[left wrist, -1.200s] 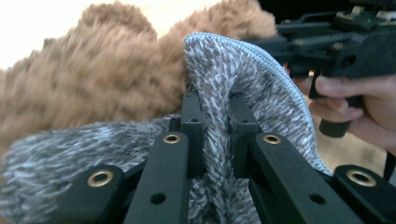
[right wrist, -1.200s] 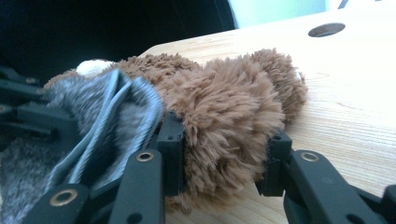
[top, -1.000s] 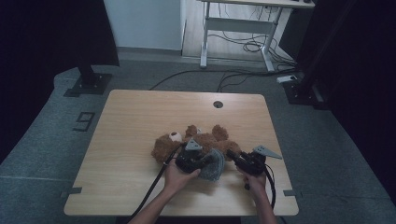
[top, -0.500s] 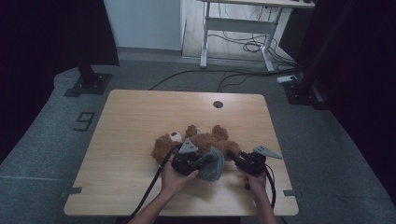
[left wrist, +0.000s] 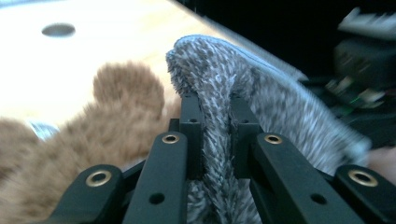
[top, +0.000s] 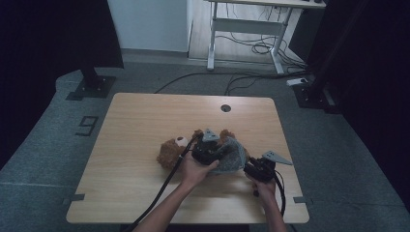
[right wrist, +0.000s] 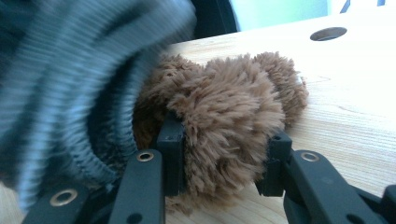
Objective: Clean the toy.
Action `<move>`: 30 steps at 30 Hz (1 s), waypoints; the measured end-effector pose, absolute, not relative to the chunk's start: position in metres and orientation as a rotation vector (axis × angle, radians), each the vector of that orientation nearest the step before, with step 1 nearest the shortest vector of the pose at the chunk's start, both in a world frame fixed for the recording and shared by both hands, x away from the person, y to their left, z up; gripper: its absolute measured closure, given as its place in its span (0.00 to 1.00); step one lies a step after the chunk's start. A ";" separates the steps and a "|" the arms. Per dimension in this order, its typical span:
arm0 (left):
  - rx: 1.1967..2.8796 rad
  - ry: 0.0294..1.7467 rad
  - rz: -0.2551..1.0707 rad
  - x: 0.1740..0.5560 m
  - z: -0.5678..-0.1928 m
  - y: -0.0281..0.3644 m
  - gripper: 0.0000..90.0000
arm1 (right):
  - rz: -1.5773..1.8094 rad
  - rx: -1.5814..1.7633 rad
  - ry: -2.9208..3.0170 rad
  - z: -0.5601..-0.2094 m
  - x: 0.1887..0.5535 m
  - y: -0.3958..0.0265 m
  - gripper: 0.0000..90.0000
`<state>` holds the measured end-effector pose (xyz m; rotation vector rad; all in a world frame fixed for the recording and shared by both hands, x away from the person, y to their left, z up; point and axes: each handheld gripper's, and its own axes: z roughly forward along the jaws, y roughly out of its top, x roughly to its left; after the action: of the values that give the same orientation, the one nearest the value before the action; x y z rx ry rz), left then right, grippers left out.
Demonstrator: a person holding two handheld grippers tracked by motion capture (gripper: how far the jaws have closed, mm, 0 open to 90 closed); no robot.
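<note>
On the desk point(top: 145, 125), near the front edge and a little right of the middle: a brown plush bear point(top: 170, 152), lying down, partly covered by a grey knitted garment point(top: 232, 157).

Left hand-held gripper point(top: 212, 153): clamped narrow on a fold of the grey knitted garment point(left wrist: 219, 107), with the fuzzy cloth squeezed between both pads and rising above them. Seen from the left gripper view, with brown fur of the plush bear point(left wrist: 116, 121) just behind and to the left of the cloth, touching it.

Right hand-held gripper point(top: 251, 169): closed around a limb of the plush bear point(right wrist: 229, 121), with the pads pressing into the fur on both sides. Which limb, hard to tell, maybe a leg, because the fur hides the shape. Resting low over the desk point(right wrist: 355, 93), with the limb touching the wood.

As for containers: no box or bowl here, only the garment acting like a sleeve around the toy. In the right gripper view, ribbed edge of the grey knitted garment point(right wrist: 70, 107) open like a mouth at the left, with brown fur going inside it. How much of the body sits inside, not clear, since the cloth is blurred.

Behind the toy, toward the far edge of the desk: a round cable hole point(top: 226, 108), well apart from the bear.
</note>
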<state>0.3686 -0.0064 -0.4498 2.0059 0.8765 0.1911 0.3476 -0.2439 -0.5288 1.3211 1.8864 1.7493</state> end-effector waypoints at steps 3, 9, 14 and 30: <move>2.013 0.869 0.169 0.365 -0.463 -0.005 0.88 | 1.721 1.315 1.900 -0.529 0.348 -0.244 0.69; 2.032 0.866 0.151 0.350 -0.476 0.004 0.88 | 1.729 1.317 1.902 -0.530 0.347 -0.244 0.69; 2.033 0.860 0.149 0.337 -0.489 0.012 0.88 | 1.739 1.315 1.904 -0.529 0.347 -0.246 0.69; 1.912 0.874 0.268 0.330 -0.451 0.061 0.88 | 1.723 1.304 1.907 -0.530 0.348 -0.246 0.68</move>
<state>0.3297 0.0613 -0.4511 1.9116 0.8738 0.2682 0.3477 -0.2455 -0.5296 1.3042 1.9075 1.7226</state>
